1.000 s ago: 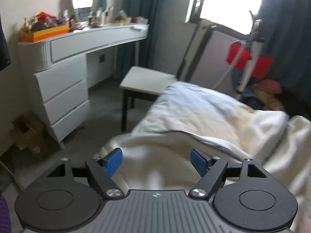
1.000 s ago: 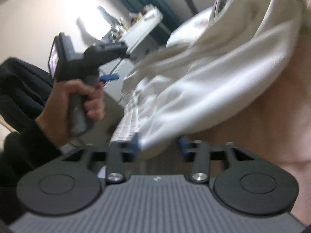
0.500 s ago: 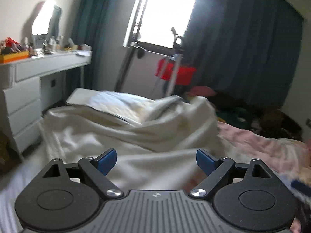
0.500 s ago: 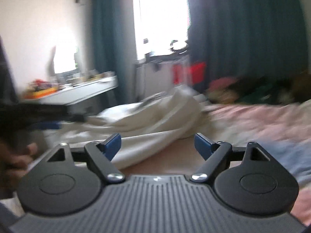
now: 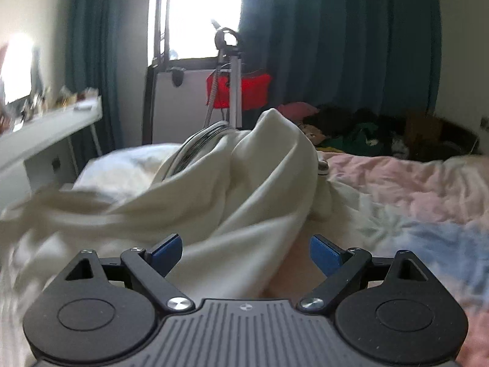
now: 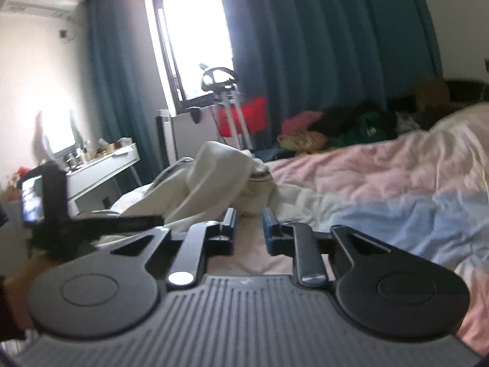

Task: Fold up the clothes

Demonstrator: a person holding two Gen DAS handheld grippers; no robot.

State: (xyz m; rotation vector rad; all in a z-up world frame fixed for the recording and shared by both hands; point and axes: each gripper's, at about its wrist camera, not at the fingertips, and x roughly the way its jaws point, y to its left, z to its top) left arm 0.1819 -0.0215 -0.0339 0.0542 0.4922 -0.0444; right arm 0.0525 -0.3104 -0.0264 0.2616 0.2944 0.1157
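Note:
A cream-white garment (image 5: 220, 189) lies bunched in a heap on the bed, with a striped inner edge near its top. It also shows in the right wrist view (image 6: 211, 180). My left gripper (image 5: 246, 252) is open and empty, just in front of the heap's near edge. My right gripper (image 6: 249, 229) has its jaws narrowed to a small gap with nothing between them, close to the heap's right side. The left gripper's body (image 6: 52, 211) and the hand holding it show at the left of the right wrist view.
The bed carries a pink and blue quilt (image 6: 382, 183), also in the left wrist view (image 5: 412, 195). A white pillow (image 5: 122, 171) lies behind the garment. A white dresser (image 5: 39, 131) stands left. A red item on a stand (image 5: 238, 91) and a clothes pile (image 5: 366, 131) lie behind.
My right gripper let go of the white garment a second ago, opened wide, and has now narrowed again, empty. Both grippers swung right towards the window. The garment has dropped into a heap.

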